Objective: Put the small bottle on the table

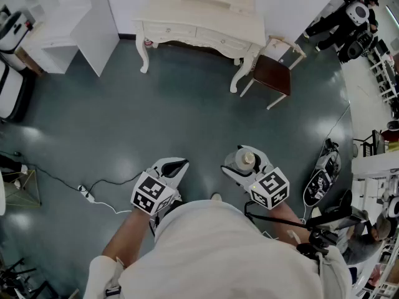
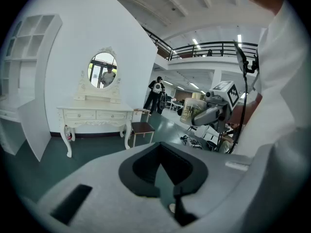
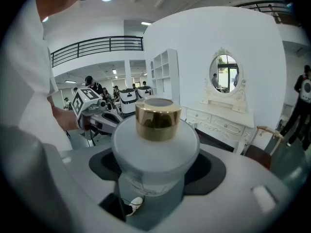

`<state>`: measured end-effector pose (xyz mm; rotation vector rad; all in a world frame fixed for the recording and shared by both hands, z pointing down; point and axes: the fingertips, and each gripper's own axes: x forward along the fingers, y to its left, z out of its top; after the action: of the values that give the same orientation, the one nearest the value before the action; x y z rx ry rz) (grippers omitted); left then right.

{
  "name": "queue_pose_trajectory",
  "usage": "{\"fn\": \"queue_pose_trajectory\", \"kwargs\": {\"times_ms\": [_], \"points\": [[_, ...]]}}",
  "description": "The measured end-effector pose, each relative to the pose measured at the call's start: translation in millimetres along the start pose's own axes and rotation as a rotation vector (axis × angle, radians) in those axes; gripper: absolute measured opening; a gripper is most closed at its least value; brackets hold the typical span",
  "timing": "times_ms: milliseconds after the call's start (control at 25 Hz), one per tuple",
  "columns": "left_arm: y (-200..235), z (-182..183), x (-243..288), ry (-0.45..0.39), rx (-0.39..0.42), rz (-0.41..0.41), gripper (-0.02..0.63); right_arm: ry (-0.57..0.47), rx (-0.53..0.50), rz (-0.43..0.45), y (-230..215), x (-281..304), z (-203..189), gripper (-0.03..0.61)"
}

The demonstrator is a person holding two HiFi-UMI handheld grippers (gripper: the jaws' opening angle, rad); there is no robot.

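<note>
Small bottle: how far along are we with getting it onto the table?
Done: the small bottle is gripped in the right tongs. In hand: it hangs over the floor, the dressing table some way ahead. Left: walk over and set it on the tabletop.

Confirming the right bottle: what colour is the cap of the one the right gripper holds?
The cap is shiny gold; right gripper view.
</note>
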<state>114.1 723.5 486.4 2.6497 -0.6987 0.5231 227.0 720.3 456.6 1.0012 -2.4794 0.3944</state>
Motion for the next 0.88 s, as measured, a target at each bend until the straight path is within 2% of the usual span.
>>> {"fn": "queue_pose_trajectory", "kwargs": {"times_ms": [360,480,640,880], "points": [[-130.6,19.9,116.1,-0.016,-0.021,-0.026,0.003,0.030,0.015,-0.007,-75.6,-121.3,-99.4,0.341],[-162.2,20.2,144.4,0.002,-0.007,-0.008,0.003,0.029,0.008,-0.003,-99.5,-146.7,-126.5,0.341],[-187.9,11.0,163.8,0.016,-0.028,0.032,0.003,0.038,-0.014,0.034,-115.2,-163.9,-154.7,0.341],[-188.8,30.5,170.6,0.029,-0.054,0.084,0.003,0.029,0.019,0.057,-142.7,-172.9,-153.9,0.341]]}}
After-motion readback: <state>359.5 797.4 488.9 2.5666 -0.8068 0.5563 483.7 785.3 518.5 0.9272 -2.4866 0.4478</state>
